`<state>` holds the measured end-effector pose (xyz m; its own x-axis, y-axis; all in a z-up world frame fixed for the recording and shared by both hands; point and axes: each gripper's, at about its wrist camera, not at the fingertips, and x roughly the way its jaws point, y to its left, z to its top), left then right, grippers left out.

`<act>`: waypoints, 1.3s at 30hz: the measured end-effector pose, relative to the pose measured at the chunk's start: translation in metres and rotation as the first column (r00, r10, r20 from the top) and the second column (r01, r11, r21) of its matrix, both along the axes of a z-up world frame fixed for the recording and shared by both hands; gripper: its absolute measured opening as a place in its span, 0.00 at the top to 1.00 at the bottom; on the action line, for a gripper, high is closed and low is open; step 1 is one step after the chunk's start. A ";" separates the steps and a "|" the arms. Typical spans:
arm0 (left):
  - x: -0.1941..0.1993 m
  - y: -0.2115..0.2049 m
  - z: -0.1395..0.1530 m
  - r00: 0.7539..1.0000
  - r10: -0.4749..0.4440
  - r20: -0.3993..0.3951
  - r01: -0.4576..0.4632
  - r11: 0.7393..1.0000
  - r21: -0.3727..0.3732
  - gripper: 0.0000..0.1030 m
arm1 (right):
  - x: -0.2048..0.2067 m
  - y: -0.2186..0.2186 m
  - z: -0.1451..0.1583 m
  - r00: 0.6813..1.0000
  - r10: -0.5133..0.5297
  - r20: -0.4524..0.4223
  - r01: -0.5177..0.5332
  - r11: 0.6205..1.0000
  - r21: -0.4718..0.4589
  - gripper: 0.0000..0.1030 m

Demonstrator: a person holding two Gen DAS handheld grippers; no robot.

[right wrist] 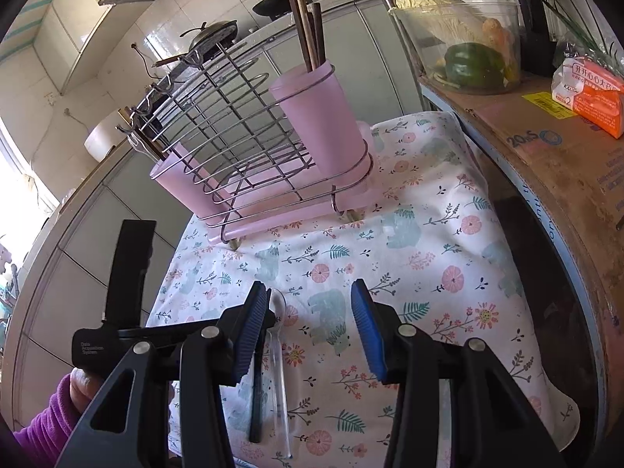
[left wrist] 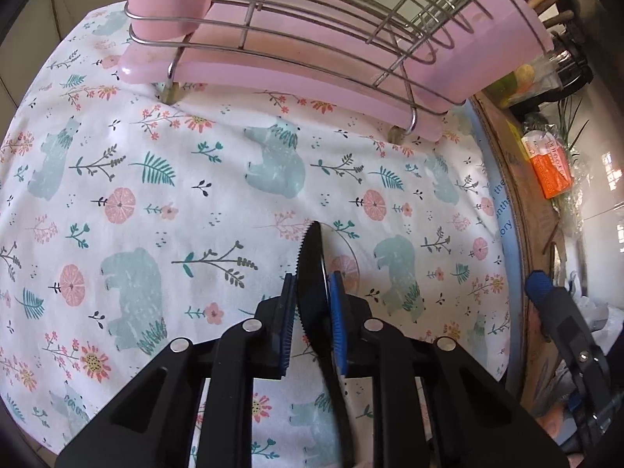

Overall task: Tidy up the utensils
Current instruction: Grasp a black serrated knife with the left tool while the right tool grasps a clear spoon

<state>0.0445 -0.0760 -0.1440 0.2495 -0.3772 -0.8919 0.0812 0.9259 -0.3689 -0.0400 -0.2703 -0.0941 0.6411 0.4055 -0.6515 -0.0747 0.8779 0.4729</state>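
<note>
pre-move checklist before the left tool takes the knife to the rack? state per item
1. Left tool shut on black serrated knife: ok.
2. Knife seated square between the pads: cannot tell; the blade looks tilted.
3. Right tool open and holding nothing: ok.
4. Pink cup at the end of the wire rack has room: cannot tell; chopsticks already stand in it.
5. Cloth between knife and rack free of obstacles: ok.
6. Clear spoon and dark utensil lying on the cloth near the right tool, not yet sorted: not ok.
</note>
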 end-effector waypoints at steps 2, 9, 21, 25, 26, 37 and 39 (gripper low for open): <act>-0.002 0.006 0.004 1.000 -0.001 0.015 0.002 1.000 -0.008 0.85 | 0.003 0.003 -0.003 1.000 0.011 -0.011 -0.011 1.000 0.002 0.56; -0.014 0.037 0.025 0.995 0.031 0.091 -0.029 0.999 -0.030 0.85 | 0.026 0.027 -0.015 0.991 0.108 -0.080 -0.103 0.993 0.060 0.58; -0.029 0.078 0.046 0.984 0.062 0.169 -0.048 0.995 -0.084 0.85 | 0.077 0.065 -0.059 0.922 0.220 -0.318 -0.211 0.975 0.062 0.70; -0.033 0.082 0.046 0.982 0.055 0.179 -0.035 0.993 -0.109 0.85 | 0.086 0.069 -0.071 0.902 0.212 -0.376 -0.201 0.977 0.069 0.78; -0.035 0.083 0.045 0.982 0.054 0.180 -0.033 0.993 -0.116 0.85 | 0.088 0.071 -0.074 0.897 0.211 -0.388 -0.200 0.977 0.068 0.85; -0.048 0.112 0.050 0.972 0.083 0.218 -0.047 0.985 -0.166 0.86 | 0.079 0.081 -0.048 0.952 0.025 -0.304 -0.030 0.999 -0.012 0.98; -0.050 0.119 0.053 0.969 0.090 0.228 -0.052 0.985 -0.167 0.86 | 0.076 0.085 -0.043 0.959 -0.001 -0.285 -0.021 0.997 -0.074 0.98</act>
<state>-0.0059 0.0427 -0.0912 0.4752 -0.4830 -0.7354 0.1193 0.8635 -0.4900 0.0358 -0.1853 -0.1368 0.4213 0.3535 -0.8352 0.0445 0.9118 0.4083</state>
